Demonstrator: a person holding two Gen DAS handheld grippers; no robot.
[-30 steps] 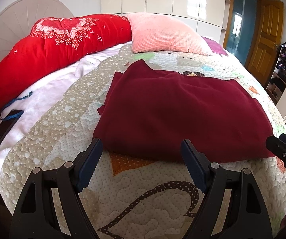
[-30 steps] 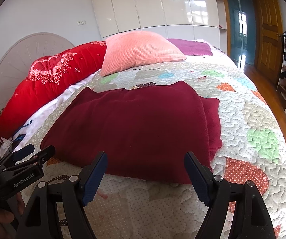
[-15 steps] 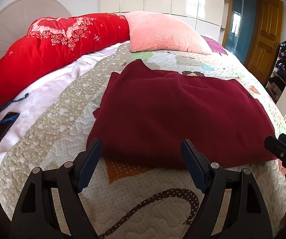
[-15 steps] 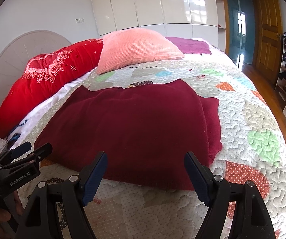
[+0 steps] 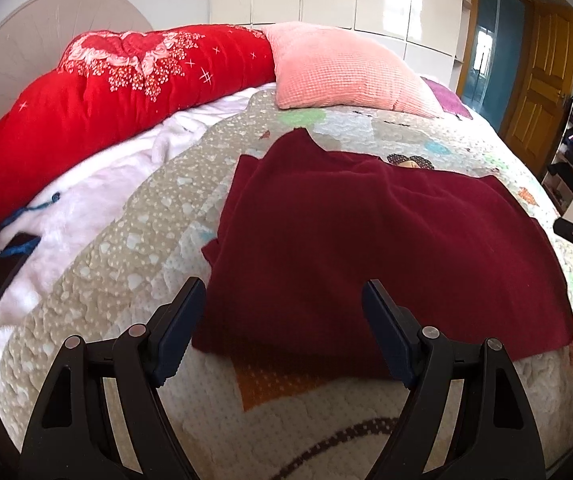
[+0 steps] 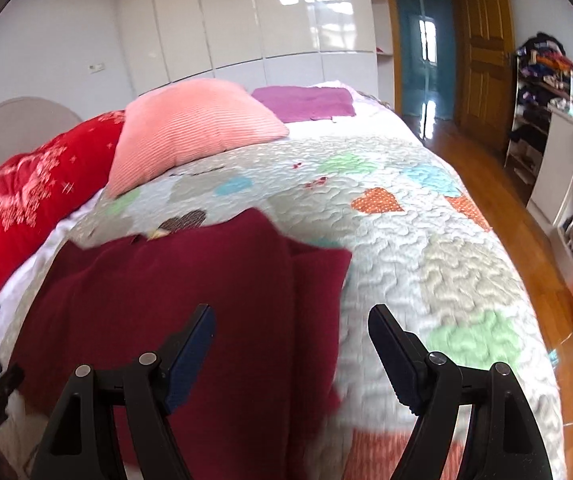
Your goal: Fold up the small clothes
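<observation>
Matt fuzzy maroon cloth [image 5: 386, 248], stitched quilt [image 5: 126, 248], glossy wardrobe doors [image 6: 286, 32], wooden door [image 5: 542, 76]

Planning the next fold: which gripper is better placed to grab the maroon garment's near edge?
Left. The left gripper has open jaws straddling the maroon garment's near edge; the right gripper points past its side.

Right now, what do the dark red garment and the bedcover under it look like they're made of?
Dark red garment: soft matte knit or fleece by its look; fuzzy, no sheen, thick folded edges. Bedcover: quilted patchwork, probably cotton; puffy stitched swirls, dotted patches.
</observation>
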